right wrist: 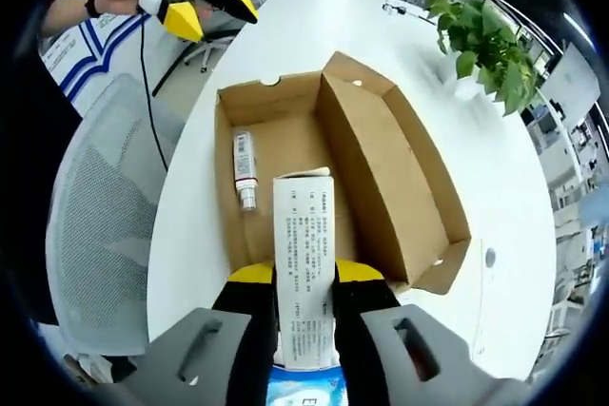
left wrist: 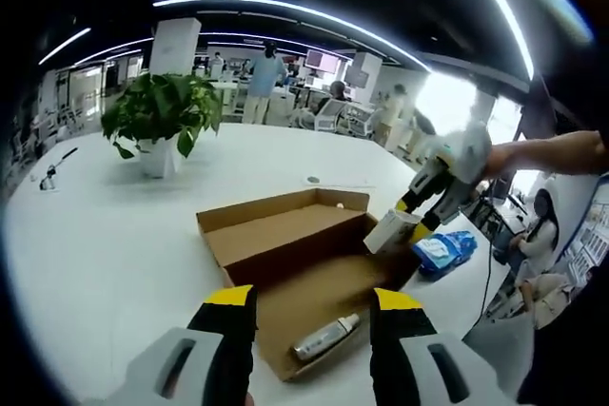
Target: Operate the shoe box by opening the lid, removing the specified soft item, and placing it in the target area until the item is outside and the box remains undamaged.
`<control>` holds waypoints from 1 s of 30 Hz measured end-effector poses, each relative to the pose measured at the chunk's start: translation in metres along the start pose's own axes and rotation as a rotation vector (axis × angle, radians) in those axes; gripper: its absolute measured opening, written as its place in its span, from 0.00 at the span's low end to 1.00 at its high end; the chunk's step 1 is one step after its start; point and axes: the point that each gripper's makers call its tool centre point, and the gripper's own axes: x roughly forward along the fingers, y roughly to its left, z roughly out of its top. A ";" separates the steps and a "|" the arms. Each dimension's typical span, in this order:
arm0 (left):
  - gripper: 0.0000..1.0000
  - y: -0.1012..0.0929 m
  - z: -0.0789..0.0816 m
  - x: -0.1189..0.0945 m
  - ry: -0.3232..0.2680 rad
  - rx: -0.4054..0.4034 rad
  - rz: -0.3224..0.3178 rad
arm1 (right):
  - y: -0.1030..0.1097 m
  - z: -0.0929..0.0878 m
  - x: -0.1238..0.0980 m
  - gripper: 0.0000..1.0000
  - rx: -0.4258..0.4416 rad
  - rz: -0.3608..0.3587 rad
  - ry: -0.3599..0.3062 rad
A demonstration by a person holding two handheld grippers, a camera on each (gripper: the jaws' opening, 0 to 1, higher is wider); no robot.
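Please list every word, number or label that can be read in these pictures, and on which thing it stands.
None can be read.
White carton in the right gripper: lines of print, too small.
Bottle in the shoe box: label blurred.
Blue packet: print blurred.

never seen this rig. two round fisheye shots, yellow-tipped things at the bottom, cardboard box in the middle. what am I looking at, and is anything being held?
No robot here: a person holds a hand-operated gripper in each hand, and each gripper carries a fisheye camera looking forward along its own two yellow-tipped jaws.

In the left gripper view, the left gripper sits at the bottom with its jaws apart, holding nothing. The right gripper comes in from the right, held by the person's hand.

In the right gripper view, the right gripper has its jaws closed on a slim white carton with printed text, held above the box. The left gripper shows at the top left.

On the white table lies an open cardboard shoe box, lid folded back. Inside it lies a small bottle. A blue packet rests beside the box, and a potted plant stands further back.
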 end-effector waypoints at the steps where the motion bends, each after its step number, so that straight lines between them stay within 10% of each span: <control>1: 0.48 -0.001 0.001 0.001 0.000 0.001 -0.002 | 0.000 -0.001 -0.004 0.18 0.000 -0.005 -0.001; 30: 0.48 -0.065 0.010 0.040 0.040 0.083 -0.094 | 0.011 -0.155 -0.107 0.18 0.131 -0.149 0.113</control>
